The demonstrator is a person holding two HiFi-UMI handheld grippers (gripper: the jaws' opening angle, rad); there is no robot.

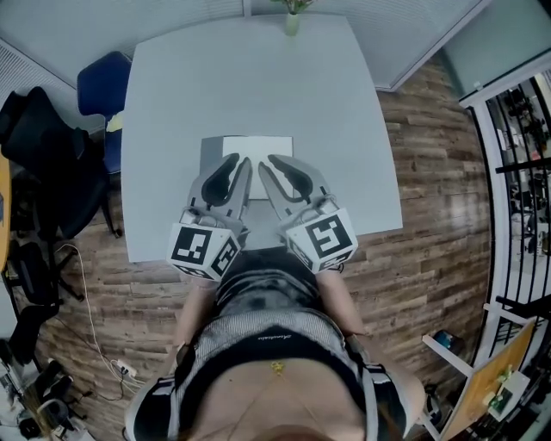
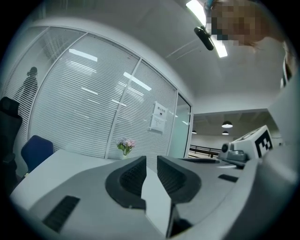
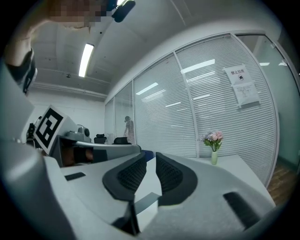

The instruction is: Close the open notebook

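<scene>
Notebook point(image 1: 258, 148) lay on the table's point(image 1: 172, 103) near half, white page up. Left gripper point(image 1: 239, 165) and right gripper point(image 1: 271, 164) sat side by side over it, jaws narrowly apart, empty; possibly touching the page.

A pale grey table point(image 1: 172, 129) is standing on a wood-plank floor point(image 1: 430, 164). A small vase of pink flowers point(image 1: 292, 19) is sitting at the table's far edge (close to the slatted glass partition point(image 2: 84, 108)). A blue chair point(image 1: 99, 86) is standing by the table's far left corner, and a black bundle point(image 1: 43, 155) is lying beside it. A paper notice point(image 2: 159, 117) is hanging on the glass, and a ceiling light point(image 3: 86, 58) is glowing.
</scene>
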